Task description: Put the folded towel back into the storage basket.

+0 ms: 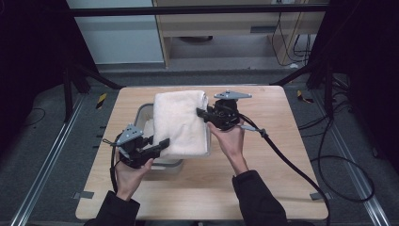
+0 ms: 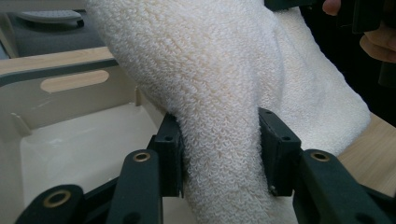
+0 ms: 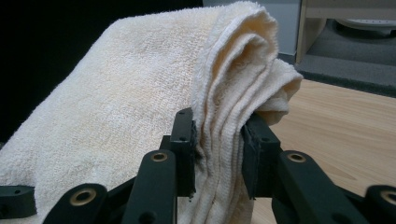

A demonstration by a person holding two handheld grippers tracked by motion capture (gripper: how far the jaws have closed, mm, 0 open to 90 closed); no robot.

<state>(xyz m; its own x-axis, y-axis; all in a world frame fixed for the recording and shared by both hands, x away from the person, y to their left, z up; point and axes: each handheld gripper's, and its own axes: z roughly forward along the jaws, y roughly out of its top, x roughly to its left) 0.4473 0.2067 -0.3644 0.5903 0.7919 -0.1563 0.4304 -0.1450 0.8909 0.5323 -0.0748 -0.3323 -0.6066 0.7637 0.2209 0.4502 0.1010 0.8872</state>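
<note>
Folded towel (image 1: 180,121), clamped by left gripper (image 1: 162,143) and right gripper (image 1: 201,113) above bin (image 1: 142,113); risk: thick folds slipping, unfolding.

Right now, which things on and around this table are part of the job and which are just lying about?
Part of the job:
folded cream terry towel, clamped by the left gripper and the right gripper
pale plastic bin beneath it

Lying about:
black cables on the floor
pale wooden cabinet behind the table
</note>
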